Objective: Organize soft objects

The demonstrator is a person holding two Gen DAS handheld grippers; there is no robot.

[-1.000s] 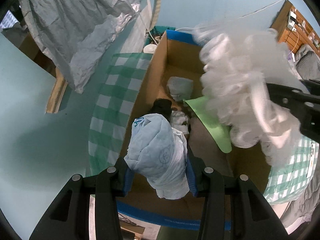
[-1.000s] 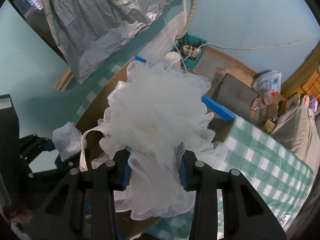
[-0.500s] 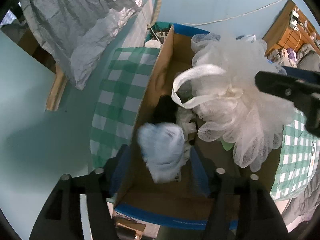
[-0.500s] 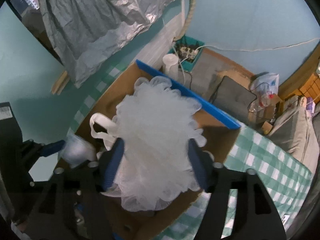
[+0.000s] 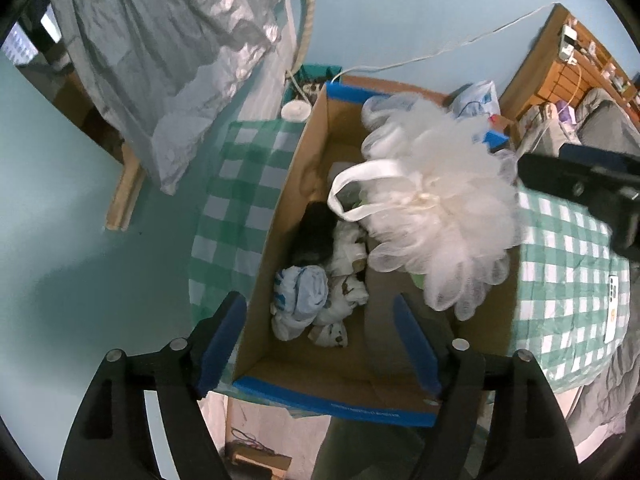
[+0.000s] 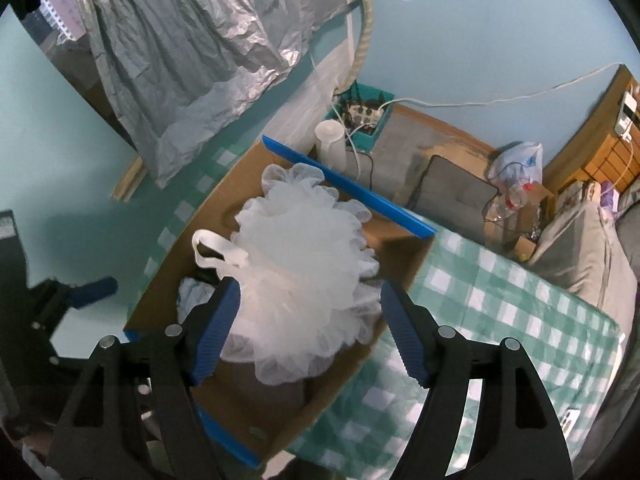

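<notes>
Right wrist view: white loofah (image 6: 304, 280) sits loose between wide-spread, empty jaws.

Both wrist cameras look steeply down from close above into the same cardboard box (image 5: 280, 216) (image 6: 404, 256) on a checked cloth (image 5: 236, 184) (image 6: 500, 304). The left view sits over the box's near blue edge; the right looks from its right side. Both share the loofah (image 5: 436, 208) (image 6: 304, 276).

A white mesh bath pouf (image 6: 304, 276) with a white loop sits over an open cardboard box (image 6: 404, 252). The right gripper (image 6: 310, 334) hangs above it, blue-padded jaws spread wide. Green checked cloth (image 6: 500, 320) lies under the box.
</notes>
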